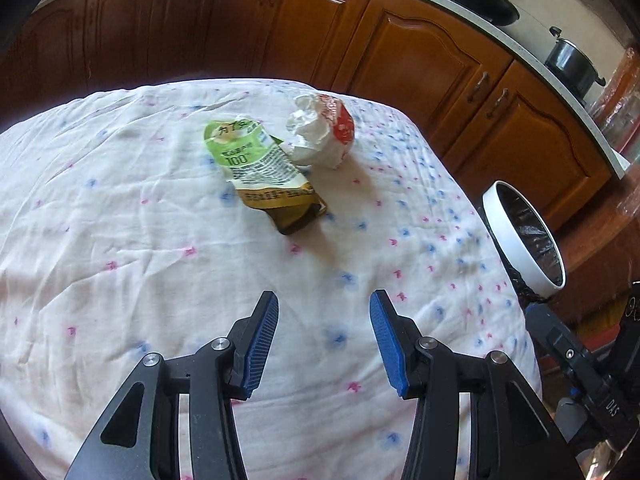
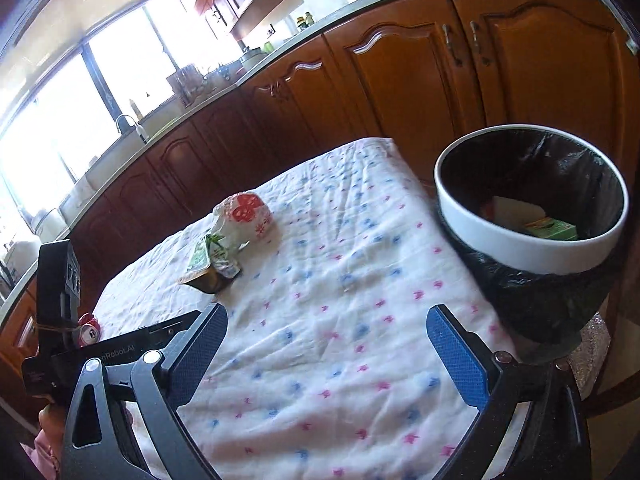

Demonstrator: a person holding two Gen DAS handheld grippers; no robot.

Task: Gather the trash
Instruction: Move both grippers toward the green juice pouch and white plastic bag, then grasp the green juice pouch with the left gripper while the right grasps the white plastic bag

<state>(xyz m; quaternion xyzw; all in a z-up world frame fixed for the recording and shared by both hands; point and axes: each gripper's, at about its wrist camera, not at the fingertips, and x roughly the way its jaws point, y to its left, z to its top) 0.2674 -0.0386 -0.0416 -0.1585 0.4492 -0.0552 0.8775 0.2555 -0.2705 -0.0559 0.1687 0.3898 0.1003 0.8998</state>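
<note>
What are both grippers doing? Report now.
Left gripper: open, holding nothing, over the tablecloth.
Right gripper: open, holding nothing, beside the trash bin.

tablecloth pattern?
White tablecloth with small pink and blue flower-like marks; clearest in the left wrist view.

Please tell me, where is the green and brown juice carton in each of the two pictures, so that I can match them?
Left wrist view: the juice carton lies crushed on the cloth, above centre, just left of the crumpled wrapper.
Right wrist view: the juice carton lies left of centre, nearer the camera than the wrapper.
Shared landmark: the white-rimmed trash bin, right of the table in both.
</note>
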